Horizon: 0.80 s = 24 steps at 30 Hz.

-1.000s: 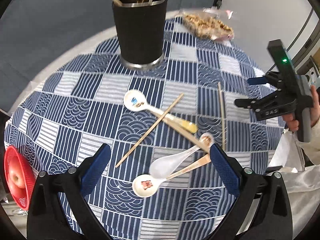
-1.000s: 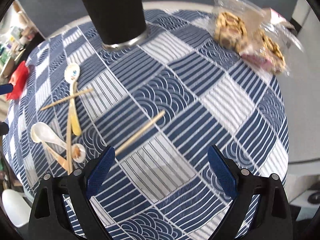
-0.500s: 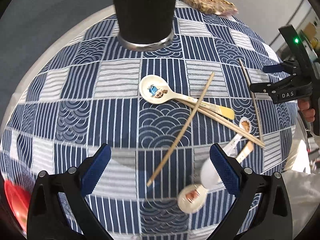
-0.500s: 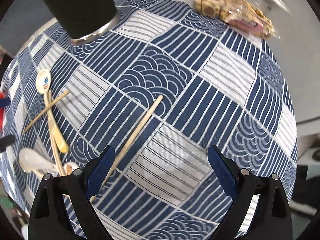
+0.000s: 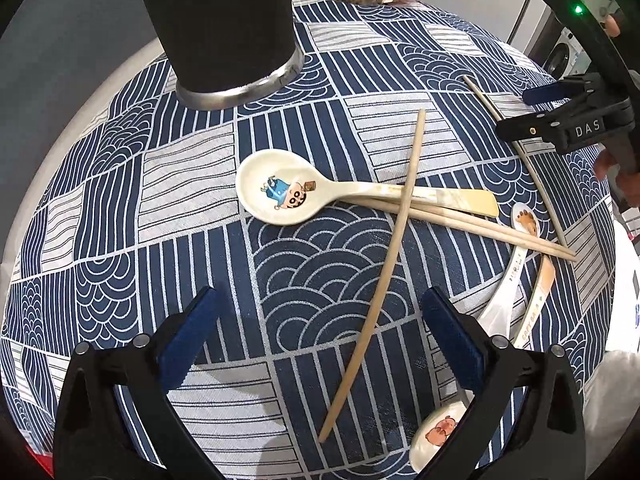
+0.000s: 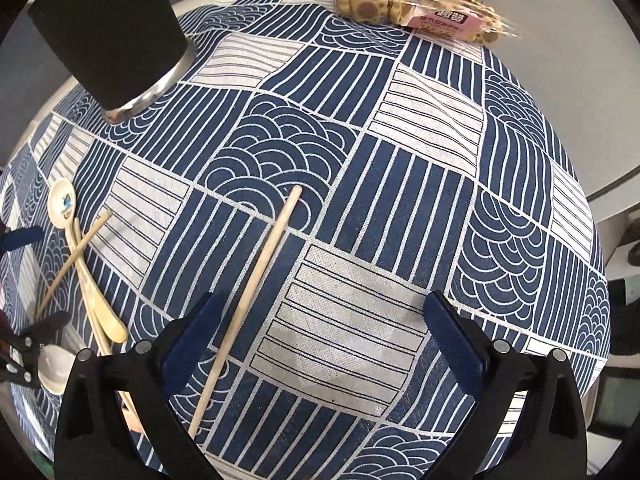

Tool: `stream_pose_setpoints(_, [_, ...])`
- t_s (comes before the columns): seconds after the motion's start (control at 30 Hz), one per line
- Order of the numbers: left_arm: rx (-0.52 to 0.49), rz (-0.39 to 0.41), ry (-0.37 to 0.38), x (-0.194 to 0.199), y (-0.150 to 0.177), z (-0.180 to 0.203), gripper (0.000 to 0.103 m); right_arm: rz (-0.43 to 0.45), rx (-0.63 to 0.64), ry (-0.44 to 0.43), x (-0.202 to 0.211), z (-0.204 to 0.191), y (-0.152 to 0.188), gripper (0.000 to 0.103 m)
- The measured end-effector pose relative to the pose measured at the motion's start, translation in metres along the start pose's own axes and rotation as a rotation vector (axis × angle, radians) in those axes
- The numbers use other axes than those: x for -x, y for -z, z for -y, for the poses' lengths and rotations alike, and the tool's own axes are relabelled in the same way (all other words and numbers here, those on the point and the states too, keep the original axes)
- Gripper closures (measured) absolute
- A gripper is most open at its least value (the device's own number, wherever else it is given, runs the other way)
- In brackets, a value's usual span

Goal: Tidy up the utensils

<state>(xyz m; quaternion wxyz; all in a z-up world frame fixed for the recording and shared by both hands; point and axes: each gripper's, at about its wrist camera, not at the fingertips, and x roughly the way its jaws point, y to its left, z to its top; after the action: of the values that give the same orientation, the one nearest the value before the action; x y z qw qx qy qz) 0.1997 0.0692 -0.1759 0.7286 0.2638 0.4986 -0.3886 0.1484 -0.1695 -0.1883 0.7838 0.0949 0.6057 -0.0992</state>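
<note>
Tablecloth (image 5: 304,280): I see a blue and white patchwork of stripes and wave arcs covering the round table; everything sits on it.
Black holder (image 5: 220,28): stands upright at the far side, steel ring at its base; its mouth is out of my frames, so I cannot tell what is inside.
Cookie bag (image 6: 420,4): clear packet with a pink label at the far edge, well apart from the utensils.
Left gripper (image 5: 320,336): I have it low over the cloth, jaws spread wide and holding nothing; the near end of a long chopstick (image 5: 384,264) lies between the blue pads.
Right gripper (image 6: 320,340): also released and empty; a lone chopstick (image 6: 252,288) runs just inside its left finger (image 6: 192,332).
Cartoon spoon (image 5: 280,196): cream ceramic, bowl up, mid-cloth; the long chopstick crosses its handle.
Chopstick pair (image 5: 480,224): lies beside that handle, slanting toward my right.
Other spoons: a white one (image 5: 500,300) and a capybara one (image 5: 436,436) overlap at lower right, partly hidden behind the left gripper's finger.
</note>
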Motion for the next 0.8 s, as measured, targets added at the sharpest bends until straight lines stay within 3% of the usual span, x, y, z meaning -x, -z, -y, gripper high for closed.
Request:
stream_pose_setpoints(0.23, [0.027, 0.022, -0.015, 0.003, 0.006, 0.003, 0.004, -0.047, -0.049, 0.011, 0.0, 0.001, 0.002, 0.006])
stream_pose_setpoints(0.5, [0.051, -0.042, -0.018, 0.001, -0.009, 0.001, 0.005, -0.09, -0.171, 0.043, -0.003, -0.001, 0.0, 0.007])
stream_pose_setpoints(0.57, [0.053, -0.058, -0.017, 0.0, -0.012, -0.001, 0.008, -0.088, -0.175, 0.045, 0.001, 0.0, 0.002, 0.017])
stream_pose_setpoints(0.6, [0.056, -0.065, -0.019, 0.0, -0.016, -0.002, 0.017, -0.082, -0.178, 0.046, 0.006, 0.002, 0.003, 0.024])
stream_pose_setpoints(0.67, [0.075, -0.066, -0.022, 0.006, -0.018, -0.008, 0.044, -0.076, -0.179, 0.048, 0.012, 0.01, 0.003, 0.068])
stream_pose_setpoints(0.73, [0.119, -0.076, -0.024, 0.01, -0.018, -0.02, 0.089, -0.081, -0.186, 0.073, 0.014, 0.013, 0.004, 0.098])
stream_pose_setpoints(0.8, [0.17, -0.085, 0.013, 0.012, -0.012, -0.033, 0.095, -0.085, -0.204, 0.078, 0.014, 0.022, 0.004, 0.098])
